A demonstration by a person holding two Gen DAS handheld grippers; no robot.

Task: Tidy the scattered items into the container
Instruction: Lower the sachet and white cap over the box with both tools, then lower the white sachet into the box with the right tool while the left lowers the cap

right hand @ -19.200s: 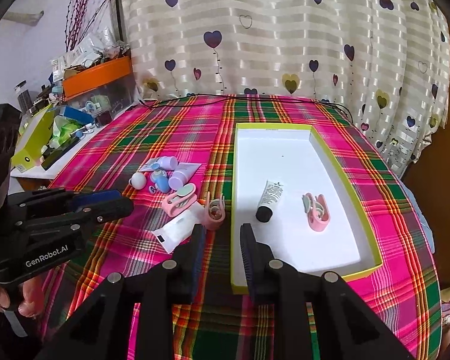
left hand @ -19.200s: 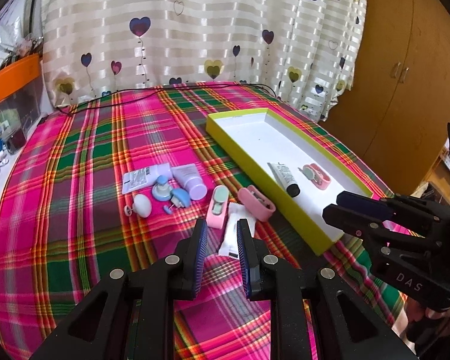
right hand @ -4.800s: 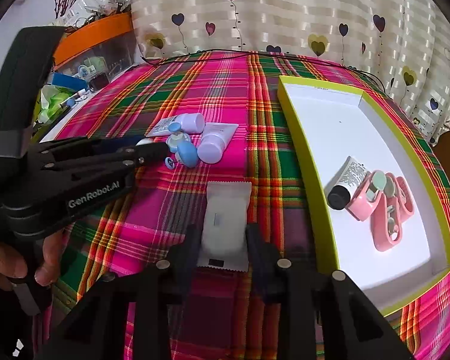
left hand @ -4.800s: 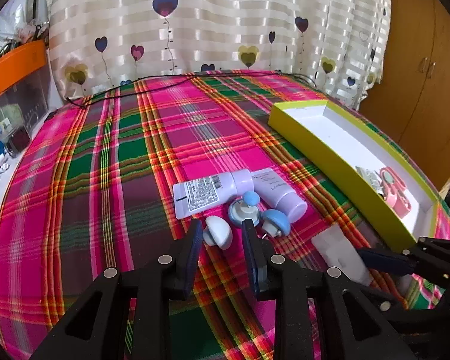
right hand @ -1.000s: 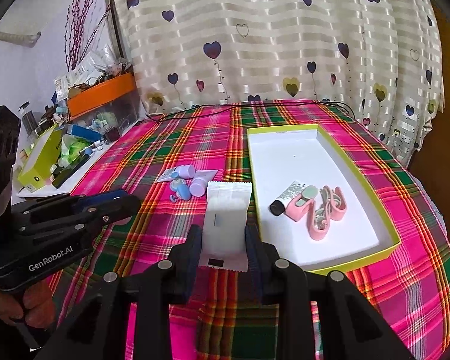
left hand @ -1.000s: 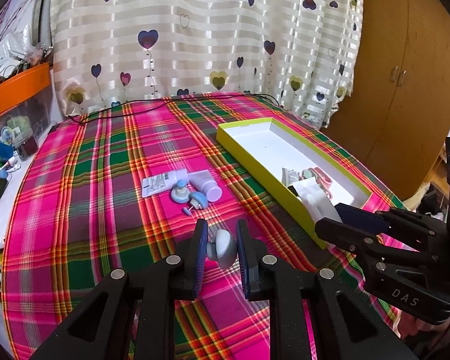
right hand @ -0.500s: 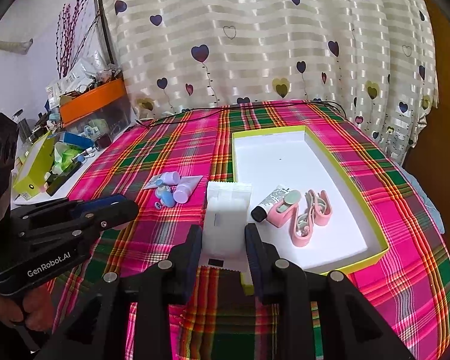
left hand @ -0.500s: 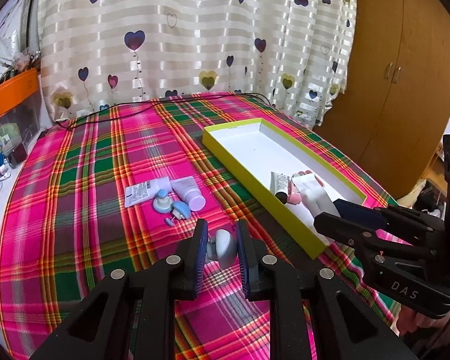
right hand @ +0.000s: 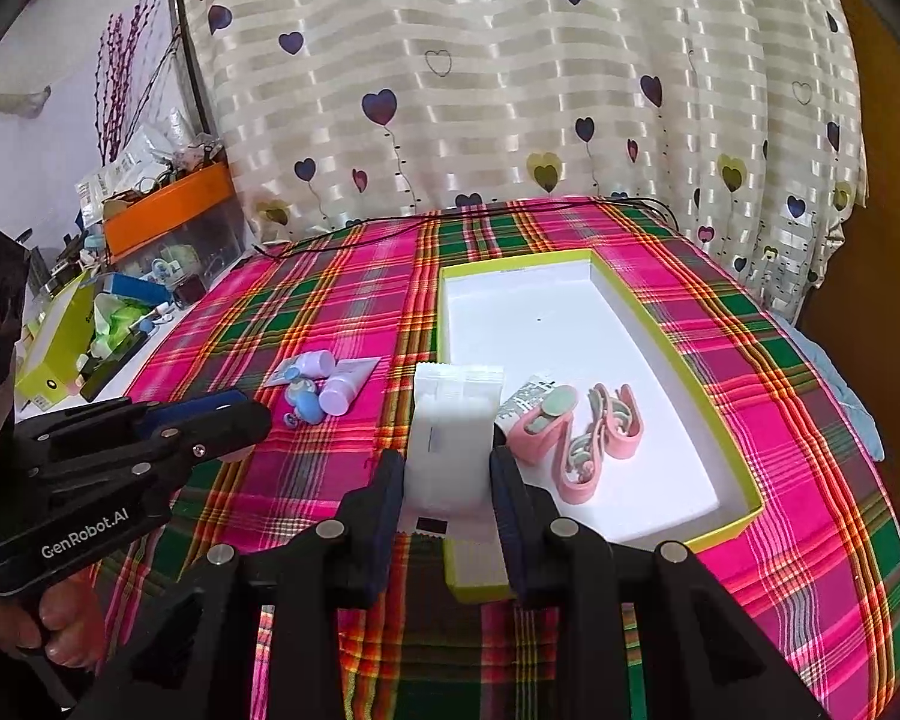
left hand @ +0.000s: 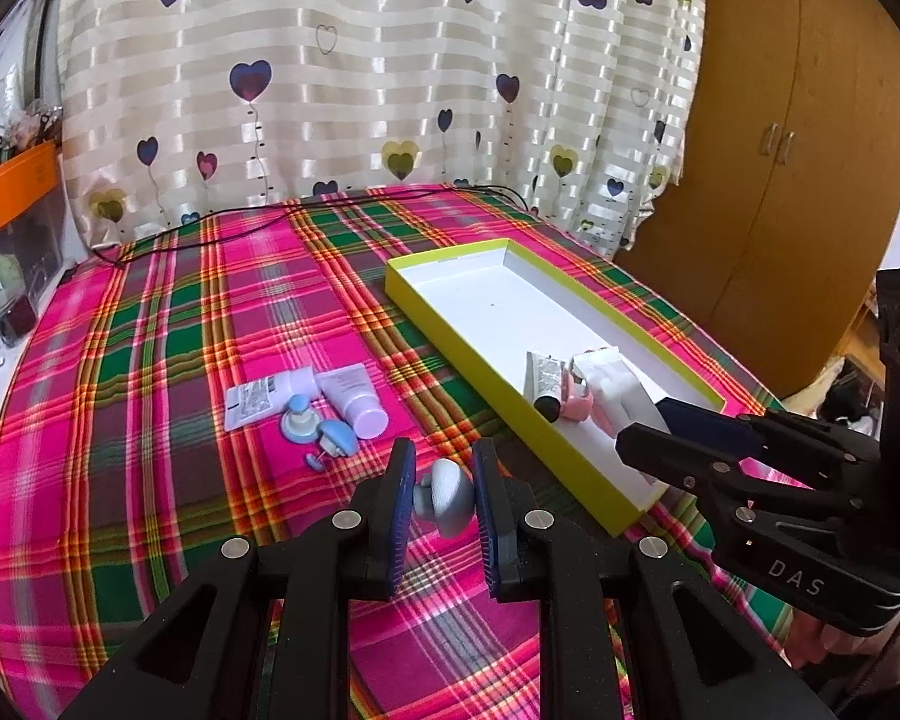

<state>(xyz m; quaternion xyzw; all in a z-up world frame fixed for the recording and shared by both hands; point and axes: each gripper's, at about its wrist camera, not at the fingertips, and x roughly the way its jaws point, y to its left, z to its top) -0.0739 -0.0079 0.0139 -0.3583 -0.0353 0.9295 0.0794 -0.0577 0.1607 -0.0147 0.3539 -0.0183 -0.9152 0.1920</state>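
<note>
While two lilac tubes and blue caps wait on the plaid cloth, carrying toward the part-filled yellow-rimmed white tray: left gripper clamping a grey-white knob, right gripper pinching a white sachet.

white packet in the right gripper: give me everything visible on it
The white packet is a flat, rectangular sachet of soft plastic-looking film with a serrated top edge, a small dark mark at its bottom and a faint line on its face. The right gripper clamps its lower sides, holding it lifted over the near corner of the yellow-green box.
</note>
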